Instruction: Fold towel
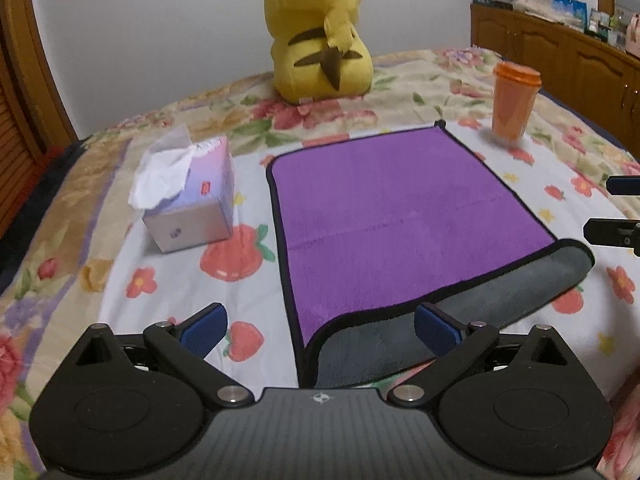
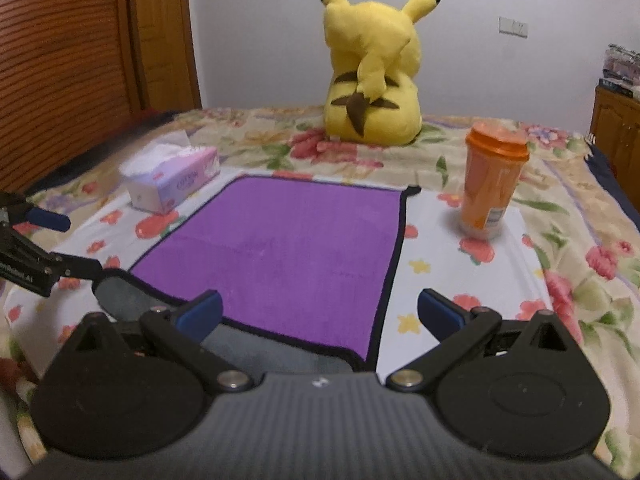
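A purple towel (image 1: 392, 216) with a black hem and grey underside lies on the floral bedsheet. Its near edge is turned over so a grey strip shows. It also shows in the right wrist view (image 2: 288, 252). My left gripper (image 1: 320, 330) is open, just above the towel's near left corner, holding nothing. My right gripper (image 2: 318, 314) is open, just above the near right corner, holding nothing. The right gripper's fingers (image 1: 612, 232) show at the right edge of the left wrist view. The left gripper's fingers (image 2: 48, 218) show at the left edge of the right wrist view.
A tissue box (image 1: 192, 200) sits left of the towel and shows in the right view (image 2: 172, 184). An orange lidded cup (image 1: 514, 104) stands at the far right (image 2: 492, 184). A yellow plush toy (image 1: 320, 36) sits behind (image 2: 376, 72). A wooden cabinet (image 1: 560, 52) stands to the right.
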`<state>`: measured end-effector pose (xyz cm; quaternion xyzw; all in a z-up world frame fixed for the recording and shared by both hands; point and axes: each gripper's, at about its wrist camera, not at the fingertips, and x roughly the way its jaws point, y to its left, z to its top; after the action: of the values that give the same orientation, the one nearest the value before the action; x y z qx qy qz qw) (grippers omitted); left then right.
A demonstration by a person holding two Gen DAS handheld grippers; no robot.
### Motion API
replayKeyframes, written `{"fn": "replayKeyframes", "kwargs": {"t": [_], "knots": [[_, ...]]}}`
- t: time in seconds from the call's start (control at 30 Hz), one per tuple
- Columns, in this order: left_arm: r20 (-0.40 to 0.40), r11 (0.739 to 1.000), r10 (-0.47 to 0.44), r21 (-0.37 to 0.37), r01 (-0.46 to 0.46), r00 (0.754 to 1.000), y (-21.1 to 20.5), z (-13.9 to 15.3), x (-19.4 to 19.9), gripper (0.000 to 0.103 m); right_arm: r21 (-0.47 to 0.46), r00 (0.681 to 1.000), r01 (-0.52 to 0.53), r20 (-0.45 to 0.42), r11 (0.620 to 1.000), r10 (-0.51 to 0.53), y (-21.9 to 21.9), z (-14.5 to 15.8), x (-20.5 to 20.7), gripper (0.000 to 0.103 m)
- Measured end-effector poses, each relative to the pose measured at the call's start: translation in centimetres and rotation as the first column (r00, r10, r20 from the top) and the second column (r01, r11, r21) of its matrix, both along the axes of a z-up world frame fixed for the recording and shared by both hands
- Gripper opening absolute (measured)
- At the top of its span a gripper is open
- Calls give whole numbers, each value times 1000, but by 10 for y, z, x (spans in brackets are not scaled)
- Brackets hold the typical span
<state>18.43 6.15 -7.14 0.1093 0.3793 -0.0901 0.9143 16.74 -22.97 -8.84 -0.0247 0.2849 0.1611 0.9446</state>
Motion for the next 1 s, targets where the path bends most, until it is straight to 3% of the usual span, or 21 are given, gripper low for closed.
{"fn": "replayKeyframes", "kwargs": {"t": [0.33,0.67,0.8,1.0], "knots": [[-116,999,37,-24,-40,993,12,-23,13,87,-37,998,10,-67,999,-12,1,-14,13,103],[-145,993,43,-106,-59,989,20,-23,13,60,-42,988,6,-157,999,-13,0,-28,18,102],[-164,991,39,-120,-59,986,19,-26,13,47,-31,981,0,-194,1000,-6,-1,-32,20,88],[-168,992,36,-110,-55,985,16,-30,12,41,5,967,-21,-254,1000,22,-3,-38,24,83]]}}
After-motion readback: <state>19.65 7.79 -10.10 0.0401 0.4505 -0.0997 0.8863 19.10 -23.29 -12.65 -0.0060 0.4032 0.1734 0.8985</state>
